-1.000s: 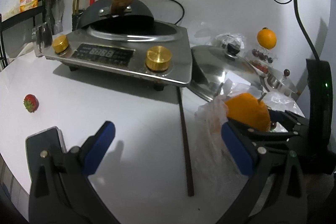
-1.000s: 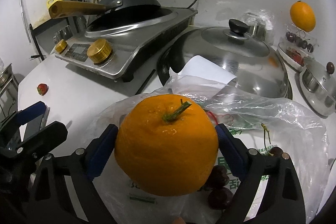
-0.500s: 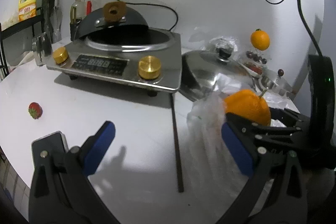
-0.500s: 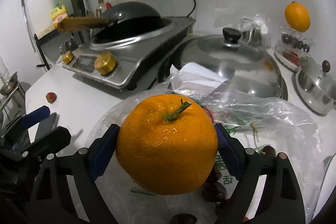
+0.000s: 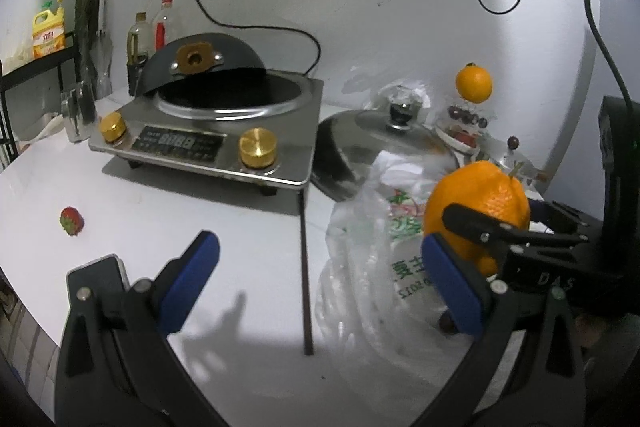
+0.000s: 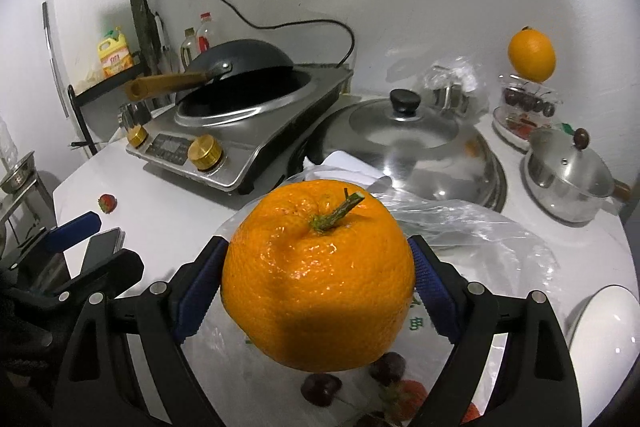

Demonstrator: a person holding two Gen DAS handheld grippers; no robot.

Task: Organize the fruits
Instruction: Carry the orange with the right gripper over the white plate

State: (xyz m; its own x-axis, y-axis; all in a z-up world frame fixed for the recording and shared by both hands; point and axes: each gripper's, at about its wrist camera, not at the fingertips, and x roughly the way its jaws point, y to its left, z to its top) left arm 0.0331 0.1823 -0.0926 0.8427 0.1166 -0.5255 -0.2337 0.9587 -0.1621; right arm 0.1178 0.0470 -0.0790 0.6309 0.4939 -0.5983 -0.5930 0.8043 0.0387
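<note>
Orange (image 6: 318,275), stem up, is clamped between the blue pads of the right gripper (image 6: 316,279) and held clear above the plastic bag (image 6: 472,227) of cherries, while the left gripper (image 5: 320,271) hangs spread wide with nothing between its fingers. I judge the step to be carrying it to the fruit stand (image 6: 524,111) at about 2 o'clock, where a second orange (image 6: 531,55) already perches. Keep the squeeze even and the fruit level, passing above the pot lid (image 6: 404,131) before lowering gently.
</note>
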